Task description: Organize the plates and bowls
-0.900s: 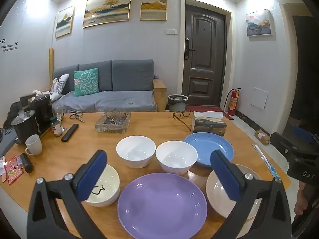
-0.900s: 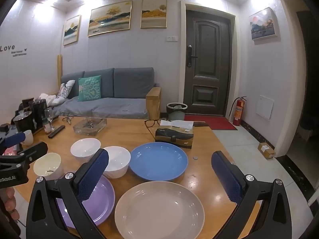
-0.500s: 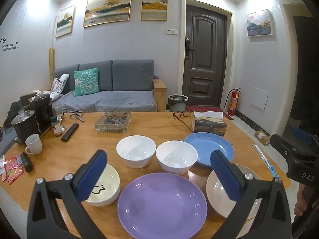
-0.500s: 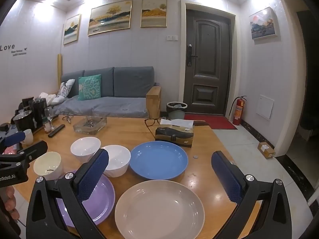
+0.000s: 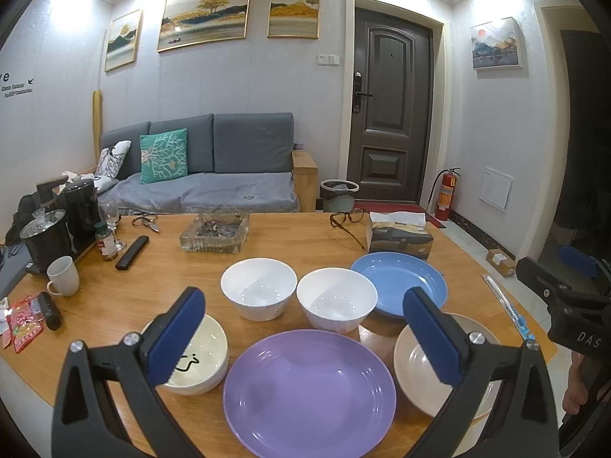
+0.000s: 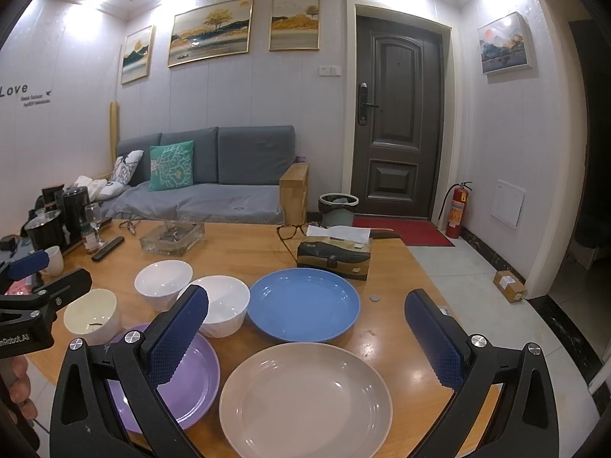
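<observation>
The left gripper (image 5: 305, 337) hangs with jaws spread wide and empty over the purple plate (image 5: 309, 391) at lower centre. The right gripper (image 6: 305, 337) is likewise spread, above the beige plate (image 6: 305, 400). Behind sit the blue plate (image 6: 303, 303), two white bowls (image 5: 259, 288) (image 5: 337, 299) and a cream bowl (image 5: 198, 360) at lower left, all on the wooden counter (image 5: 152, 278).

left wrist: low over table (image 5: 114, 305), facing door; right wrist: same heading; both share plates

Tissue box (image 5: 400, 236), glass ashtray (image 5: 214, 232), remote (image 5: 132, 252), mug (image 5: 63, 276), eyeglasses (image 5: 348, 218) on table (image 5: 160, 267).
</observation>
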A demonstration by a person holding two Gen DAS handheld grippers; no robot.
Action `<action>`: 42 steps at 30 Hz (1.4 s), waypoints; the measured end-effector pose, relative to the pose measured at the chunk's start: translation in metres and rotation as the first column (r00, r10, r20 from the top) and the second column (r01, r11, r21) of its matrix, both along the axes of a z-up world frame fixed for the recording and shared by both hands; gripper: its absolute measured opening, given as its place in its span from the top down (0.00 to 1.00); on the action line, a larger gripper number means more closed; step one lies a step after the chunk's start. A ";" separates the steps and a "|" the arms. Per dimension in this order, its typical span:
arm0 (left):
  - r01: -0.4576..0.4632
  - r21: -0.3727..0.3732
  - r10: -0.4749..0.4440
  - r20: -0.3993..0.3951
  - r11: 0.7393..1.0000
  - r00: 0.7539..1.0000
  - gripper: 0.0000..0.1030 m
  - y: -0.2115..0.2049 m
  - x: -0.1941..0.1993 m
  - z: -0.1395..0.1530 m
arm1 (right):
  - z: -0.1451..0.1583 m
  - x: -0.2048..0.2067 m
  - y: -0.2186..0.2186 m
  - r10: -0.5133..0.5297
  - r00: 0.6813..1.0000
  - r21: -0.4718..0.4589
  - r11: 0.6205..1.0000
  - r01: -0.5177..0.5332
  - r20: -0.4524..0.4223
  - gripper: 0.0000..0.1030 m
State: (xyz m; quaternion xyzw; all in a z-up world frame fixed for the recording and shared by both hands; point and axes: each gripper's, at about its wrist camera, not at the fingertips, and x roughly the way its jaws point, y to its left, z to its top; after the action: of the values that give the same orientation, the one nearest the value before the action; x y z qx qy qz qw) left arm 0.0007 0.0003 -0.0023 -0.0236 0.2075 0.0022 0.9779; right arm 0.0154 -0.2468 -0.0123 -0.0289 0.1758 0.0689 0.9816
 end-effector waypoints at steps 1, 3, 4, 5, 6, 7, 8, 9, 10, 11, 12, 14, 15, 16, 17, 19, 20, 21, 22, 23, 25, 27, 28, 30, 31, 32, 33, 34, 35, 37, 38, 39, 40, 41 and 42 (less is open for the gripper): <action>0.001 -0.001 -0.001 0.000 1.000 1.000 0.00 0.000 0.000 0.000 | 0.001 0.000 -0.001 0.002 1.000 0.001 1.000 -0.002 0.000 0.01; 0.000 0.000 0.000 0.001 1.000 1.000 0.01 0.001 0.001 -0.003 | 0.000 0.000 -0.001 0.003 1.000 0.001 1.000 -0.003 -0.002 0.01; 0.001 -0.001 -0.001 0.000 1.000 1.000 0.01 0.001 0.001 -0.003 | 0.001 0.000 0.000 0.001 1.000 0.001 1.000 -0.001 -0.001 0.01; 0.003 -0.002 -0.003 0.000 1.000 1.000 0.00 0.001 0.001 -0.002 | 0.001 0.000 0.000 0.000 1.000 0.002 1.000 0.000 -0.001 0.01; 0.005 -0.004 -0.005 -0.001 1.000 1.000 0.01 0.001 0.001 -0.003 | 0.001 0.000 0.000 0.001 1.000 0.002 1.000 -0.001 -0.001 0.01; 0.005 -0.003 -0.005 -0.002 1.000 1.000 0.01 -0.002 0.000 -0.002 | 0.001 0.000 0.000 0.001 1.000 0.002 1.000 -0.001 -0.002 0.01; 0.003 -0.002 -0.003 -0.002 1.000 1.000 0.01 -0.003 0.000 -0.001 | 0.001 0.000 0.000 0.001 1.000 0.002 1.000 -0.001 -0.002 0.01; 0.004 -0.002 -0.004 -0.002 1.000 1.000 0.01 -0.002 0.000 -0.001 | 0.002 0.000 0.000 0.001 1.000 0.001 1.000 -0.001 -0.003 0.01; 0.004 -0.001 -0.004 -0.002 1.000 1.000 0.01 -0.002 0.000 -0.001 | 0.002 0.000 0.000 0.001 1.000 0.001 1.000 -0.001 -0.003 0.01; 0.004 -0.002 -0.004 -0.002 1.000 1.000 0.01 -0.001 0.000 -0.001 | 0.001 0.000 0.000 0.002 1.000 0.002 1.000 -0.002 -0.004 0.01; 0.004 -0.002 -0.004 -0.002 1.000 1.000 0.01 -0.001 0.000 -0.001 | 0.002 0.001 0.000 0.002 1.000 0.002 1.000 -0.002 -0.004 0.01; 0.004 -0.002 -0.004 -0.003 1.000 1.000 0.01 -0.002 0.000 -0.001 | 0.001 0.001 0.000 0.002 1.000 0.001 1.000 -0.002 -0.003 0.01; 0.005 -0.001 -0.005 -0.003 1.000 1.000 0.01 -0.001 0.000 -0.001 | 0.001 0.001 0.000 0.003 1.000 0.002 1.000 -0.003 -0.002 0.01; 0.005 -0.002 -0.005 -0.003 1.000 1.000 0.01 -0.001 0.000 -0.001 | 0.001 0.001 0.000 0.000 1.000 0.002 1.000 0.000 -0.003 0.01; 0.003 -0.003 -0.003 -0.002 1.000 1.000 0.01 -0.001 0.000 -0.001 | 0.002 0.001 0.000 0.000 1.000 0.002 1.000 0.000 -0.004 0.01; 0.004 -0.003 -0.004 -0.002 1.000 1.000 0.01 -0.001 0.000 -0.001 | 0.002 0.000 0.000 0.001 1.000 0.001 1.000 -0.001 -0.004 0.01; 0.004 -0.002 -0.004 -0.003 1.000 1.000 0.01 -0.001 0.000 -0.001 | 0.001 0.000 0.000 0.002 1.000 0.001 1.000 -0.002 -0.004 0.01; 0.003 -0.002 -0.003 -0.003 1.000 1.000 0.01 -0.002 0.000 -0.001 | 0.002 0.001 0.000 0.002 1.000 0.002 1.000 -0.002 -0.005 0.01; 0.002 -0.002 -0.002 -0.004 1.000 1.000 0.01 -0.002 0.000 -0.001 | 0.002 0.001 0.000 0.001 1.000 0.002 1.000 -0.001 -0.005 0.01; 0.003 -0.003 -0.003 -0.004 1.000 1.000 0.01 -0.004 0.001 -0.003 | 0.002 0.000 0.000 0.002 1.000 0.004 1.000 -0.002 -0.006 0.01; 0.003 -0.005 -0.003 -0.006 1.000 1.000 0.01 -0.003 0.002 -0.003 | -0.005 0.002 0.003 0.006 1.000 0.006 1.000 -0.005 -0.008 0.01; 0.003 -0.007 -0.003 -0.006 1.000 1.000 0.01 -0.002 0.002 -0.003 | -0.005 0.001 0.004 0.006 1.000 0.004 1.000 -0.006 -0.008 0.01; 0.003 -0.008 -0.003 -0.006 1.000 1.000 0.01 -0.002 0.002 -0.003 | -0.007 0.001 0.005 0.008 1.000 0.002 1.000 -0.008 -0.009 0.01; 0.002 -0.007 -0.002 -0.007 1.000 1.000 0.01 -0.002 0.002 -0.004 | -0.007 -0.005 0.009 0.009 1.000 0.000 1.000 -0.009 -0.012 0.01; 0.002 -0.007 -0.002 -0.008 1.000 1.000 0.00 -0.002 0.002 -0.003 | -0.008 -0.005 0.011 0.009 1.000 0.000 1.000 -0.009 -0.013 0.01; 0.001 -0.008 -0.001 -0.009 1.000 1.000 0.00 -0.002 0.002 -0.004 | -0.008 -0.004 0.011 0.010 1.000 0.000 1.000 -0.010 -0.012 0.01; 0.002 -0.009 -0.002 -0.011 1.000 1.000 0.00 -0.003 0.002 -0.004 | -0.008 -0.004 0.011 0.010 1.000 0.000 1.000 -0.010 -0.013 0.01; 0.003 -0.008 -0.003 -0.013 1.000 1.000 0.00 -0.004 0.001 -0.005 | -0.008 -0.004 0.011 0.010 1.000 0.001 1.000 -0.010 -0.014 0.01; 0.000 -0.008 0.000 -0.013 1.000 1.000 0.00 -0.003 0.002 -0.005 | -0.007 -0.004 0.010 0.011 1.000 0.001 1.000 -0.011 -0.016 0.01; -0.005 -0.014 0.005 -0.017 1.000 1.000 0.01 -0.002 0.002 -0.007 | -0.009 -0.003 0.011 0.014 1.000 -0.001 1.000 -0.014 -0.022 0.01; -0.004 -0.018 0.003 -0.020 1.000 1.000 0.01 -0.001 0.002 -0.007 | -0.009 -0.003 0.012 0.015 1.000 -0.004 1.000 -0.015 -0.023 0.01; -0.003 -0.022 0.002 -0.020 1.000 1.000 0.01 -0.001 0.002 -0.007 | -0.010 -0.002 0.013 0.016 1.000 -0.005 1.000 -0.016 -0.023 0.01; -0.004 -0.025 0.003 -0.020 1.000 1.000 0.01 0.001 0.002 -0.008 | -0.010 -0.002 0.012 0.017 1.000 -0.004 1.000 -0.017 -0.024 0.01; 0.000 -0.027 0.000 -0.020 1.000 1.000 0.01 0.001 0.002 -0.009 | -0.010 -0.002 0.012 0.017 1.000 -0.003 1.000 -0.018 -0.024 0.01; 0.004 -0.027 -0.005 -0.021 1.000 1.000 0.01 0.002 0.004 -0.010 | -0.011 -0.002 0.012 0.019 0.999 -0.003 1.000 -0.020 -0.025 0.01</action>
State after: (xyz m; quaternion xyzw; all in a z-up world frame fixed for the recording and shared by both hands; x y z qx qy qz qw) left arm 0.0045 0.0028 -0.0122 -0.0361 0.2180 -0.0026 0.9753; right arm 0.0131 -0.2346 -0.0228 -0.0314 0.1880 0.0785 0.9785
